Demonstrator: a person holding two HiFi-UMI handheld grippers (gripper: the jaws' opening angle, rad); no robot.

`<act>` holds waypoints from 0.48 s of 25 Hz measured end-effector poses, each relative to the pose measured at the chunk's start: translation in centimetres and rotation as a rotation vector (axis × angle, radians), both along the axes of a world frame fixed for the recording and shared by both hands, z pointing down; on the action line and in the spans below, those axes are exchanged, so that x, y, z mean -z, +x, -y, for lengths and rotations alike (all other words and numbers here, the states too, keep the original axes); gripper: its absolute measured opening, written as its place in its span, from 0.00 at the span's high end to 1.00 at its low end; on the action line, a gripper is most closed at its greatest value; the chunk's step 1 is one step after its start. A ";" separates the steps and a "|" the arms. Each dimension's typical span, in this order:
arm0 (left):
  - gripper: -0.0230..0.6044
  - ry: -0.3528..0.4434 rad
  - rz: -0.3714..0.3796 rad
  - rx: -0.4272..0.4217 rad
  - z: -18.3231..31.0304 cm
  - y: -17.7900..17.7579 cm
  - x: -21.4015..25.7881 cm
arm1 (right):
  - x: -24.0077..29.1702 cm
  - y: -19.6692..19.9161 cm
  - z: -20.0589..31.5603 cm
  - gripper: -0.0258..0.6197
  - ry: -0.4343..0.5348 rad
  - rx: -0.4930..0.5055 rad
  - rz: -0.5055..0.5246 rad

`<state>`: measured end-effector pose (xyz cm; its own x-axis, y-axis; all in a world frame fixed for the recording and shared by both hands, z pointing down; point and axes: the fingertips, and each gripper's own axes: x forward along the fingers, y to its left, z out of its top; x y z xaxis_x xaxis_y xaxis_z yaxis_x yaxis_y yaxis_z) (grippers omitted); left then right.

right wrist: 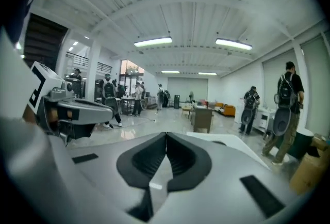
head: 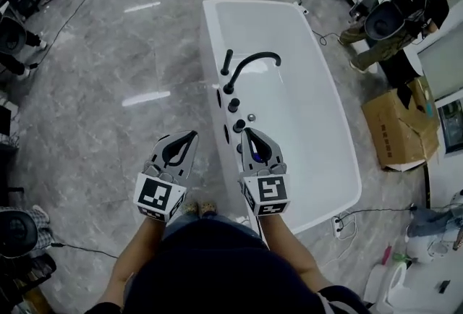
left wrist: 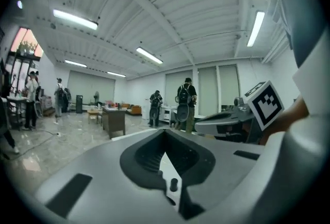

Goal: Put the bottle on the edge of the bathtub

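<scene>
Right gripper (head: 245,131) pinched closed, grey plastic jaws with ribbed black pads (right wrist: 145,160) meeting tip to tip, nothing in between; same deal with left gripper (head: 193,134), closed on nothing. Both level, side by side, pointing forward, out in front of bare forearms (head: 137,251). Right one over the near rim of a glossy white bathtub (head: 213,45), rounded-rectangle; left one over the floor (head: 108,124), shiny grey marble-look tile. Just ahead of the right one: curved black faucet (head: 260,54) plus round black knobs (head: 234,104) along the rim. Bottle: can't really spot it, only a small purple-blue patch (head: 257,156) peeking through the right gripper's loop. Cardboard box (head: 398,128) well off to its right.
</scene>
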<state>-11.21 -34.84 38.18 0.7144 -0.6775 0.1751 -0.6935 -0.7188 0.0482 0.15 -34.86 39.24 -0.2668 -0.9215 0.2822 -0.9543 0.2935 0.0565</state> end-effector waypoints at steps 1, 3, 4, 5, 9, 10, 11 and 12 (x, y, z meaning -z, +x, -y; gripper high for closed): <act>0.93 0.026 0.006 0.042 0.2 -1.4 1.3 | 2.0 -1.5 0.5 0.91 0.044 0.034 -0.007; 0.93 0.074 0.006 0.126 0.3 -4.1 4.1 | 5.6 -4.1 1.0 0.91 0.120 0.088 -0.010; 0.93 0.098 0.003 0.168 0.3 -5.3 5.6 | 7.3 -5.0 1.1 0.91 0.153 0.109 -0.006; 0.93 0.122 0.001 0.211 0.3 -6.6 7.0 | 8.8 -6.0 1.2 0.91 0.182 0.127 0.000; 0.93 0.220 0.016 0.357 -0.2 -11.4 12.5 | 14.1 -9.3 1.3 0.91 0.269 0.191 0.033; 0.93 0.240 0.020 0.383 -0.6 -12.1 13.9 | 15.2 -9.9 1.1 0.91 0.281 0.201 0.037; 0.93 0.256 0.021 0.403 -0.9 -12.9 15.1 | 16.2 -10.5 1.0 0.91 0.291 0.208 0.040; 0.93 0.265 0.018 0.419 -1.1 -13.6 16.1 | 17.1 -11.2 0.9 0.91 0.299 0.214 0.043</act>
<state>-24.85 -33.77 22.09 0.3692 -0.9288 -0.0319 -0.9246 -0.3637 -0.1133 -11.01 -35.79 22.14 -0.4678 -0.8838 -0.0065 -0.8766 0.4630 0.1310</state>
